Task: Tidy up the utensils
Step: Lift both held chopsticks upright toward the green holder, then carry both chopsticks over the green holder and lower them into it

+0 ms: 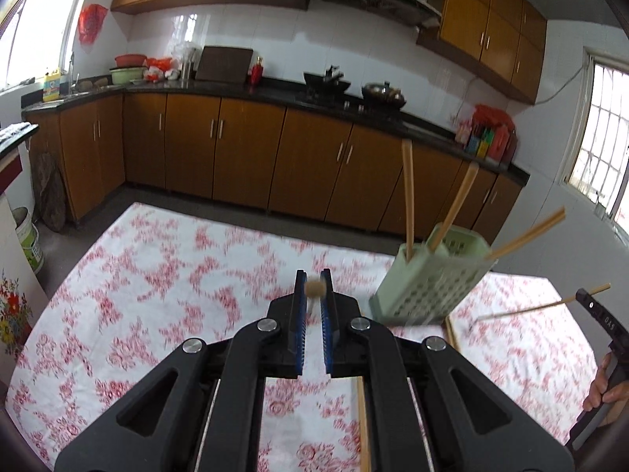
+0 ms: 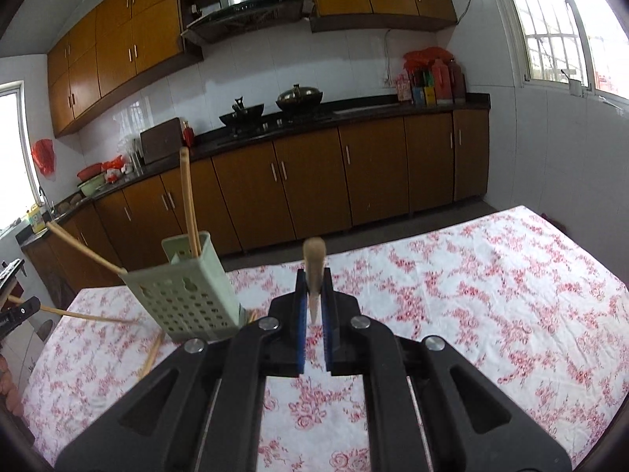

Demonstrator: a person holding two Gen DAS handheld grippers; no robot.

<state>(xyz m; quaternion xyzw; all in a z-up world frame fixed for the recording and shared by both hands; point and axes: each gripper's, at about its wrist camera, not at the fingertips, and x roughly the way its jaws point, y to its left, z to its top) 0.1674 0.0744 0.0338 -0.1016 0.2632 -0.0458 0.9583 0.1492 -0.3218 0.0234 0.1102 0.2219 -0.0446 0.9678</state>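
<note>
The left gripper, black with blue-padded jaws, has those jaws closed on a slim pale wooden chopstick that points nearly straight at the camera, so only its round end shows between the pads. The right gripper is closed the same way on a second wooden chopstick, whose rounded end rises just above the pads. Both are held above a worktop covered by a white cloth with a red flower print. On that cloth stands a pale green perforated plastic utensil holder, appearing tilted in both views, to the right of the left gripper and to the left of the right one. Several wooden chopsticks stand in it: one upright, one leaning, and one slanting far outward. Two loose chopsticks lie on the cloth beside the holder's base. At the right edge of the left view a hand grips the other tool's black handle.
</note>
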